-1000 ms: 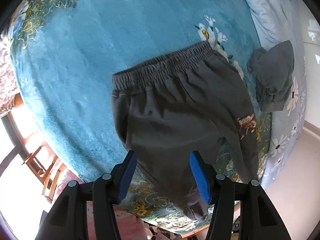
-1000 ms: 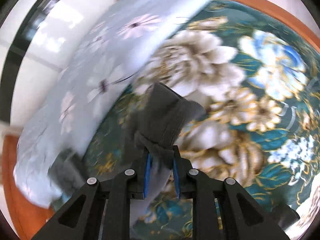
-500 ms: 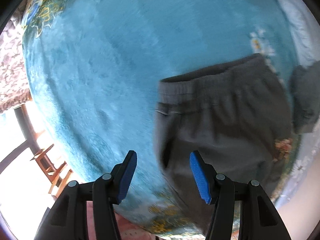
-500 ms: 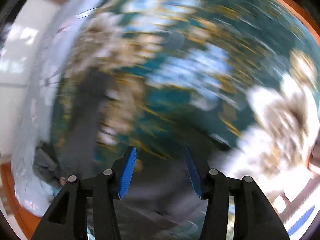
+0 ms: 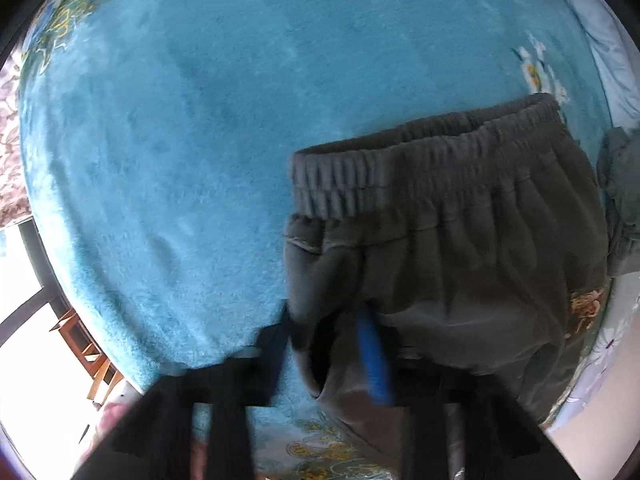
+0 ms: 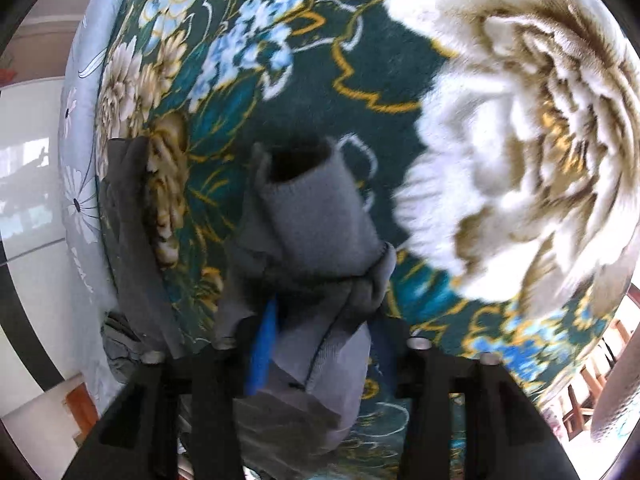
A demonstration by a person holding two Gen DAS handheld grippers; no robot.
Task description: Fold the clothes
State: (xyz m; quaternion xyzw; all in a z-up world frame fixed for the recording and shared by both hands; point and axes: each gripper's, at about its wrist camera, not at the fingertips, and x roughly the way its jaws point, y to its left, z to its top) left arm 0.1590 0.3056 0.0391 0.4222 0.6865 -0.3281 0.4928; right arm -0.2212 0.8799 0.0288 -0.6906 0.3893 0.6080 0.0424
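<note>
Grey trousers (image 5: 460, 224) lie on a teal blanket (image 5: 200, 120), elastic waistband toward the far side. My left gripper (image 5: 328, 344) is at the trousers' near left edge, its fingers around the cloth; motion blur hides how tightly they close. In the right wrist view, my right gripper (image 6: 320, 340) has the ribbed leg cuff (image 6: 320, 216) of the trousers between its blue pads, over the blanket's dark green flowered border (image 6: 400, 80). The other leg (image 6: 132, 240) lies along the blanket's left edge.
A second grey garment (image 5: 620, 200) lies bunched at the right on a pale blue flowered sheet (image 5: 600, 40). Wooden furniture (image 5: 92, 360) and a window stand beyond the bed's left edge. The floor (image 6: 36, 416) shows at lower left.
My left gripper has moved in to the trousers' left edge and closed around the cloth. My right gripper, open half a second ago, now has the leg cuff between its pads.
</note>
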